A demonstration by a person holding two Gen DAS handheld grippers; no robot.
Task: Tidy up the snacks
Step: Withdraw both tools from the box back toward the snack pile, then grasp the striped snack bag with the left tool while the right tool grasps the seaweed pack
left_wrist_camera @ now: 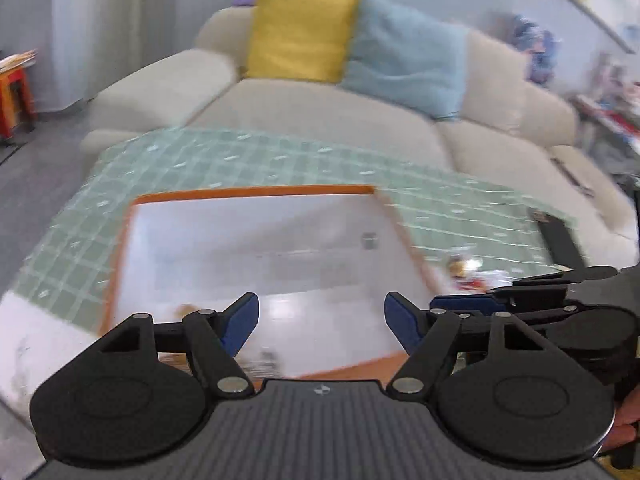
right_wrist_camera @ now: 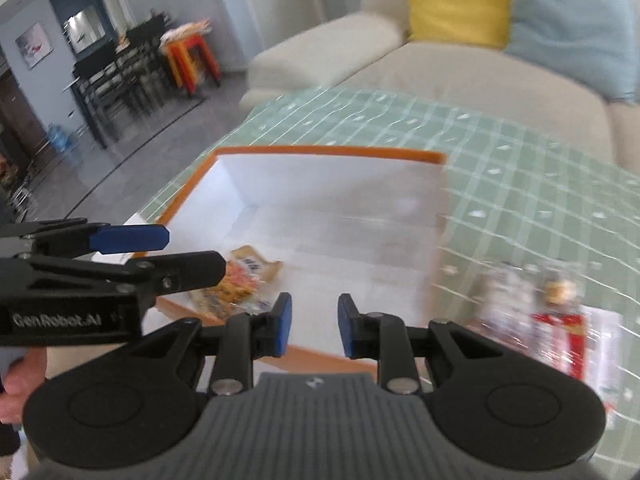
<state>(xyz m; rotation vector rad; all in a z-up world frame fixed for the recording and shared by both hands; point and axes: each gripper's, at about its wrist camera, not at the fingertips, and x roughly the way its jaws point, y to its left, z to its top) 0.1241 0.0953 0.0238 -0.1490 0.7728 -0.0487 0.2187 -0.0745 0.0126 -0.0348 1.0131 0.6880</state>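
On the green checked tablecloth (right_wrist_camera: 520,168), left gripper (left_wrist_camera: 321,322) gapes over the box (left_wrist_camera: 256,194), right gripper (right_wrist_camera: 311,326) clenched empty

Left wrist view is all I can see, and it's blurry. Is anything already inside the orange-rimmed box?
Observer: Yes. The right wrist view shows a snack packet lying in the near left corner of the box.
Operator: Is the right gripper carrying anything?
Observer: No. The right gripper has its jaws drawn close, with nothing between them.
Operator: What's left outside?
Observer: Clear-wrapped snacks with a red label lie on the green tablecloth, right of the box.
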